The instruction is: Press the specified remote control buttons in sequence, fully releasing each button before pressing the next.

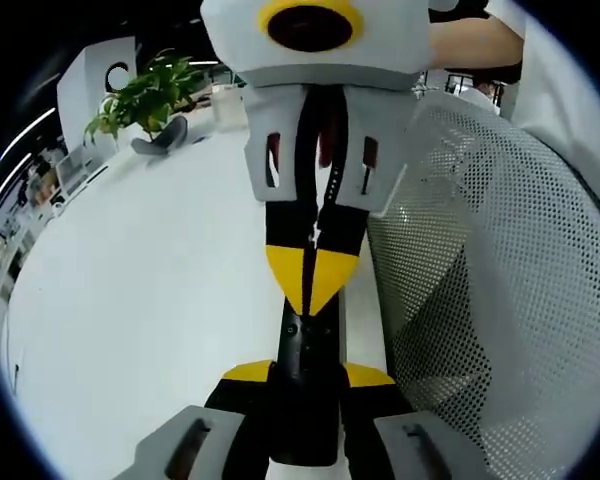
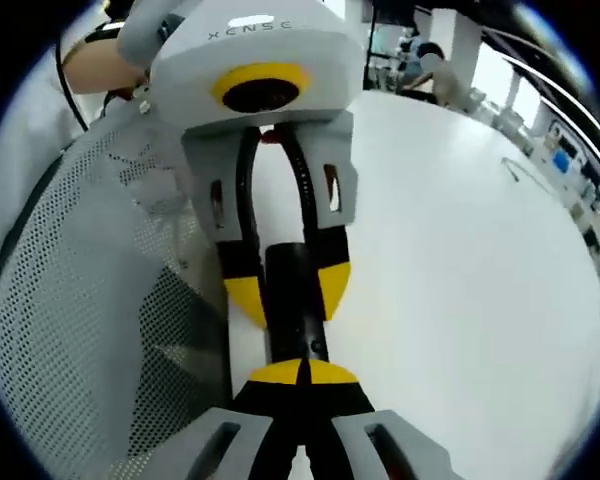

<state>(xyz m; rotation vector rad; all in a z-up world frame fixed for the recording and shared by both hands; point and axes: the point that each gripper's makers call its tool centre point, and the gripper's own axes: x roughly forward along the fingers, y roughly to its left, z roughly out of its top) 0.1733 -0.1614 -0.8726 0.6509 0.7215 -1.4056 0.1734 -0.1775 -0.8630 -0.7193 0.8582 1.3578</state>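
The remote control (image 1: 308,380), above the white worktop (image 1: 140,330), sits clamped in our left hand-held gripper (image 1: 308,372) at 6 o'clock while our right hand-held gripper (image 2: 302,372), tips together, presses it; off-centre pressure may twist it loose.

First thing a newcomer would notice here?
A black remote held over a white table, gripped by the left tool. The right tool faces it, closed yellow tips pressing on the remote's face. A white mesh chair back stands beside them, a potted plant farther off.
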